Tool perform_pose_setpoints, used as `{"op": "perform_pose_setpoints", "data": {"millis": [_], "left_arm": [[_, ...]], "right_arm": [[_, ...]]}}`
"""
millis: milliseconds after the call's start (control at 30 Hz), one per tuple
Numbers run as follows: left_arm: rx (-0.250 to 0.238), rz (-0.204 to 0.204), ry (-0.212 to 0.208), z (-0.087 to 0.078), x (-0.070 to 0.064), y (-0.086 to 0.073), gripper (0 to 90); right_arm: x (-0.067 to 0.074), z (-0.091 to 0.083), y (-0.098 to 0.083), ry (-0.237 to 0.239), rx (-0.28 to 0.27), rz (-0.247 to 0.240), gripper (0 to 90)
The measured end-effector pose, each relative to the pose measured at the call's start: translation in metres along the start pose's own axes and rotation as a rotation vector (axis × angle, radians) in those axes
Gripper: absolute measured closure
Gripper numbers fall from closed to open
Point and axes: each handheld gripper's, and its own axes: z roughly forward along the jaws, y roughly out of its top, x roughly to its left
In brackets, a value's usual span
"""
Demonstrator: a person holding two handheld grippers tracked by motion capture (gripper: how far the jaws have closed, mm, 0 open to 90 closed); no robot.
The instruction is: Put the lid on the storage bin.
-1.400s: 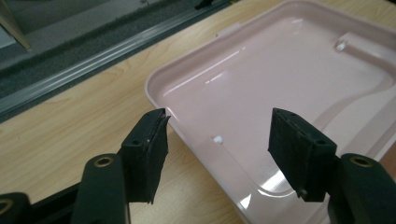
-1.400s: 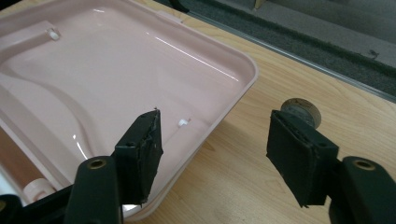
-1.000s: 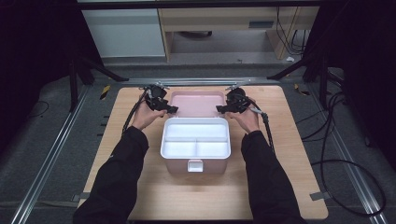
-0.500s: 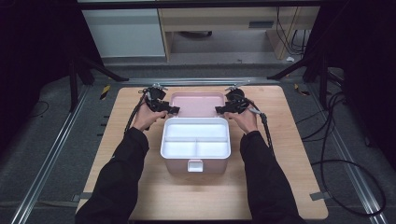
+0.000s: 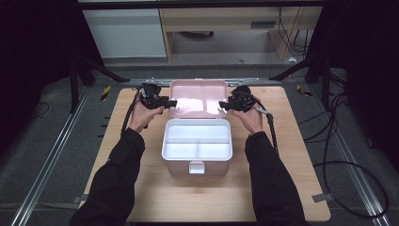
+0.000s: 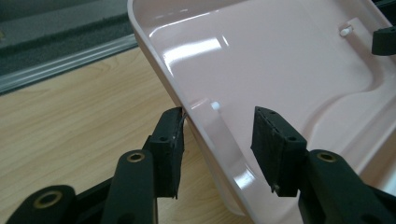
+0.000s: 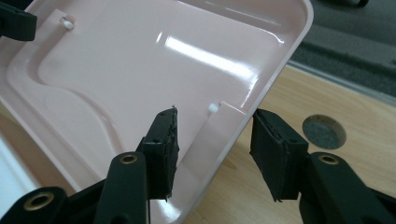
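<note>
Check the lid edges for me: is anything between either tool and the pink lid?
Nothing visible. The left tool straddles one side edge of the pink lid, the right tool the other; both are open.

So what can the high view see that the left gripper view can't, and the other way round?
High view alone: the whole open box, its white tray split into compartments, its front latch, both forearms, the right gripper at the lid's right edge, and the whole table.

Left gripper view alone: a close look at the left gripper, jaws open and straddling the lid's rim, one outside, one inside. One pad sits against the rim; the other stands apart.

Both: the pink lid, the wooden tabletop and the left gripper at the lid's edge.
</note>
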Motion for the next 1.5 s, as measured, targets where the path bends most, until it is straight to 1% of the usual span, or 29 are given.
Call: {"op": "perform_pose_setpoints", "data": {"millis": [67,133,267,300,400,500,600,700,867,933,1033,1167,1233,1400,1467,1500], "left_arm": [[-0.014,0.012,0.004,-0.007,-0.003,0.002,54.8],[-0.021,0.028,0.006,-0.013,-0.008,0.004,55.1],[-0.022,0.073,0.019,-0.025,-0.017,0.005,55.2],[-0.029,0.081,0.02,-0.028,-0.02,0.005,55.4],[-0.045,0.091,0.015,-0.036,-0.024,0.002,56.6],[-0.047,0.101,0.008,-0.041,-0.028,-0.002,58.2],[-0.049,0.121,0.008,-0.047,-0.032,-0.003,58.4],[-0.043,0.146,0.015,-0.052,-0.037,-0.003,58.5],[-0.038,0.172,0.017,-0.06,-0.044,-0.003,58.6],[-0.034,0.186,0.018,-0.063,-0.047,-0.003,58.6],[-0.025,0.204,0.024,-0.067,-0.052,-0.003,58.6],[-0.022,0.222,0.031,-0.073,-0.057,-0.005,58.8],[-0.023,0.224,0.03,-0.076,-0.059,-0.007,59.8],[-0.021,0.24,0.04,-0.082,-0.065,-0.012,62.9],[-0.024,0.232,0.039,-0.084,-0.066,-0.013,64.1],[-0.019,0.239,0.042,-0.085,-0.066,-0.014,65.1]], "right_arm": [[0.002,-0.007,0.003,0.001,-0.019,-0.007,52.0],[0.005,-0.014,0.004,0.001,-0.033,-0.025,51.9],[0.011,-0.027,0.007,0.0,-0.048,-0.048,51.9],[0.013,-0.03,0.008,-0.004,-0.048,-0.06,51.9],[0.018,-0.04,0.01,-0.008,-0.061,-0.079,52.0],[0.022,-0.048,0.011,-0.012,-0.057,-0.1,52.1],[0.027,-0.055,0.011,-0.016,-0.056,-0.117,52.4],[0.031,-0.061,0.011,-0.018,-0.057,-0.128,52.8],[0.037,-0.072,0.01,-0.019,-0.061,-0.159,52.6],[0.038,-0.077,0.009,-0.015,-0.067,-0.167,52.7],[0.041,-0.083,0.007,-0.006,-0.082,-0.165,53.0],[0.044,-0.09,0.003,-0.001,-0.089,-0.168,54.5],[0.047,-0.092,0.001,-0.002,-0.082,-0.183,55.7],[0.05,-0.1,-0.003,0.01,-0.088,-0.18,61.5],[0.05,-0.103,-0.005,0.01,-0.088,-0.181,64.3],[0.051,-0.104,-0.006,0.011,-0.09,-0.179,65.7]]}}
